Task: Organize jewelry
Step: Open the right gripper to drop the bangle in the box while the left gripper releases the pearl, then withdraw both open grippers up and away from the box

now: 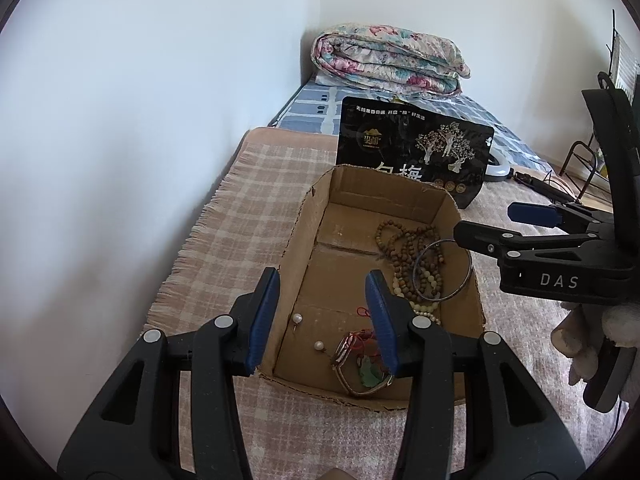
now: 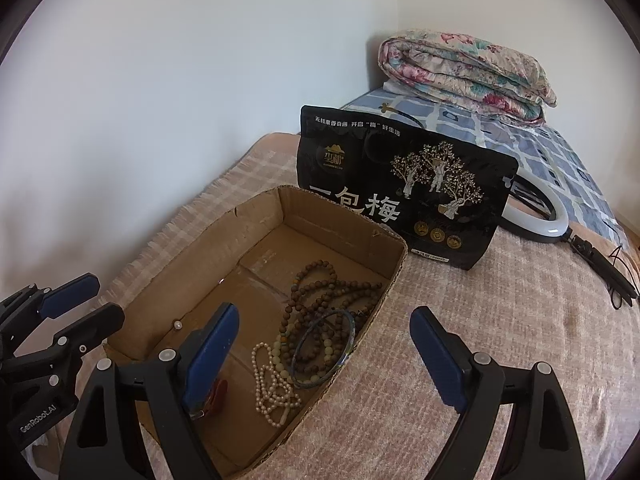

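An open cardboard box [image 1: 308,216] [image 2: 256,216] sits on a pink checked blanket. Inside lie brown wooden beads [image 1: 408,248] [image 2: 320,296], a metal bangle [image 1: 442,270] [image 2: 323,348], a white pearl strand [image 2: 272,384], two pearl earrings [image 1: 296,318] and a watch with red cord and a green piece [image 1: 360,364]. My left gripper [image 1: 320,320] is open and empty over the box's near end. My right gripper [image 2: 324,360] is open and empty, straddling the box's right wall; it shows at the right of the left wrist view [image 1: 492,224].
A black snack bag [image 1: 412,148] [image 2: 400,184] stands behind the box. A ring light [image 2: 548,216] with its stand lies to the right. A folded floral quilt [image 1: 384,60] [image 2: 468,72] lies at the far corner on a blue sheet. A white wall runs along the left.
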{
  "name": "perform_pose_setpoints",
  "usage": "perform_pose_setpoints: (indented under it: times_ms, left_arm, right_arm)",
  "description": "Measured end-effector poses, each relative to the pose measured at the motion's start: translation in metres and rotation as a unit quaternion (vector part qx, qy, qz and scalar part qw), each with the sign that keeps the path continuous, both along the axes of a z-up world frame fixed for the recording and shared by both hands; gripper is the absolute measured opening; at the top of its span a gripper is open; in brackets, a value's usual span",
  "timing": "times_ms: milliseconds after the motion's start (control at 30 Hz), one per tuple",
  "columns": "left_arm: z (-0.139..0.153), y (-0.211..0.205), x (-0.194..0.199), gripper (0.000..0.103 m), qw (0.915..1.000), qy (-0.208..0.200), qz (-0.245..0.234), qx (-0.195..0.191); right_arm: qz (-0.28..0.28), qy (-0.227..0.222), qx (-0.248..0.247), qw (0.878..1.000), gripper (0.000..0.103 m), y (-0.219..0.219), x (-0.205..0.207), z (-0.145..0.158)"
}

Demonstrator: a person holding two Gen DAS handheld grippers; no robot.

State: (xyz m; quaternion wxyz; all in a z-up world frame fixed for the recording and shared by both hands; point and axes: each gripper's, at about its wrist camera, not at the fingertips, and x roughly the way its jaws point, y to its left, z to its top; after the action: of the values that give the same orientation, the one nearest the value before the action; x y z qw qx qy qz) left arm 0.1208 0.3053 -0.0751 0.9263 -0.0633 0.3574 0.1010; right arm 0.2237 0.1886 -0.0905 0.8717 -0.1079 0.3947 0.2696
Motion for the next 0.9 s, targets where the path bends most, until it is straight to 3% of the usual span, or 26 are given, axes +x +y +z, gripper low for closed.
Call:
perform_pose_setpoints:
  times_ms: [633, 900]
  left_arm:
    - [0.045, -0.038, -0.026, 0.045, 0.9995, -0.029, 0.010, 0.003]
    - [0.072, -0.068, -0.051, 0.045, 0.9987, -0.042, -0.004, 0.027]
  right_arm:
    - [-0.019, -0.037, 0.014, 0.999, 0.089, -0.060, -0.037, 0.050]
    - [-0.027, -0.058, 0.018, 0.998, 0.093, -0.106, -0.067, 0.074]
